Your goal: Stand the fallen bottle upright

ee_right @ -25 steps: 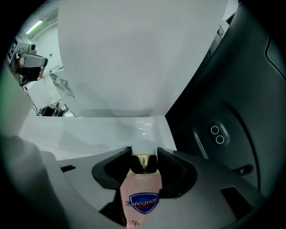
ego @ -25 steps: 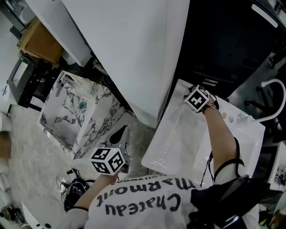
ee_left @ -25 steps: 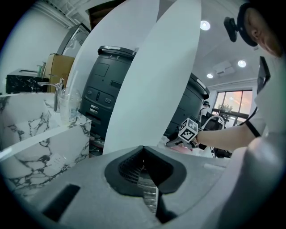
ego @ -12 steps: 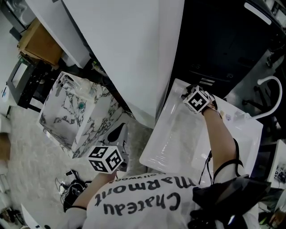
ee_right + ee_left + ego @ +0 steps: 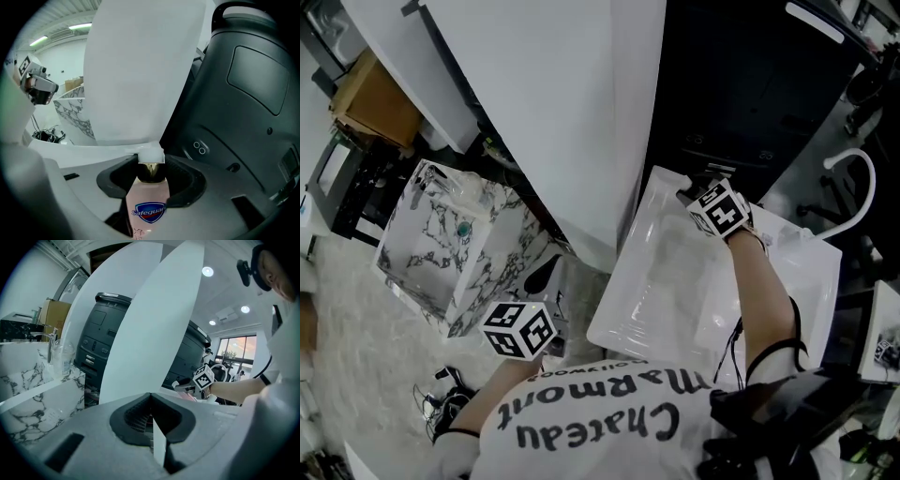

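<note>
The right gripper [image 5: 692, 193] is clamped on the pink bottle [image 5: 149, 201]. Its jaws press the body just below the white cap [image 5: 151, 155], which points away along the jaws. Gripper and bottle hang over the far edge of the white basin [image 5: 666, 300], next to a black machine [image 5: 750, 89]. The left gripper [image 5: 151, 400], jaws together with nothing between them, is near the person's body, beside a marble box [image 5: 502, 248].
</note>
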The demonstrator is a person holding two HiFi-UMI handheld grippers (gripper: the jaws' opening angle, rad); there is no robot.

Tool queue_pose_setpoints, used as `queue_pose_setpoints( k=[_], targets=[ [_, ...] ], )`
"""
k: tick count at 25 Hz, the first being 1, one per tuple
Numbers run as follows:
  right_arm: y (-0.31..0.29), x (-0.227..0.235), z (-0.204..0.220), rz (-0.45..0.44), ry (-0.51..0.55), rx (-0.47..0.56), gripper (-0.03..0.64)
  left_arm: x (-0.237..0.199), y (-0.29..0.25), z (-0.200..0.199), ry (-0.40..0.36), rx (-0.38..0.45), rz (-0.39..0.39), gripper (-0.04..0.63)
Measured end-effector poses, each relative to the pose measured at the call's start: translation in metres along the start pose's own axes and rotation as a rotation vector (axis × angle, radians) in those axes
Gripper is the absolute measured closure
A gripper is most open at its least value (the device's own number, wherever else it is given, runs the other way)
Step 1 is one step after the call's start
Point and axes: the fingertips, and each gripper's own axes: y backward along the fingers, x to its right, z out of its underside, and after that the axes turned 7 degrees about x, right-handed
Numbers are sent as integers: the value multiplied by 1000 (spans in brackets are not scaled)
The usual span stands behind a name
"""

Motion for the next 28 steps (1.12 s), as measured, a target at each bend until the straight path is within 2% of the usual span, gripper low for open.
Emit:
queue_pose_setpoints(
  k=[12, 16, 21, 28],
  targets=[
    [57, 37, -13, 139, -143, 173, 444, 17, -4, -7, -14, 13, 63, 581],
    [72, 45, -12, 164, -173, 220, 443, 19, -7, -6, 7, 8, 75, 581],
    [95, 57, -8, 204, -245, 292, 445, 23, -8, -4, -13, 5, 89, 581],
    [119, 70, -4, 236, -310, 358, 445, 28, -9, 0, 6, 0, 94, 581]
  ],
)
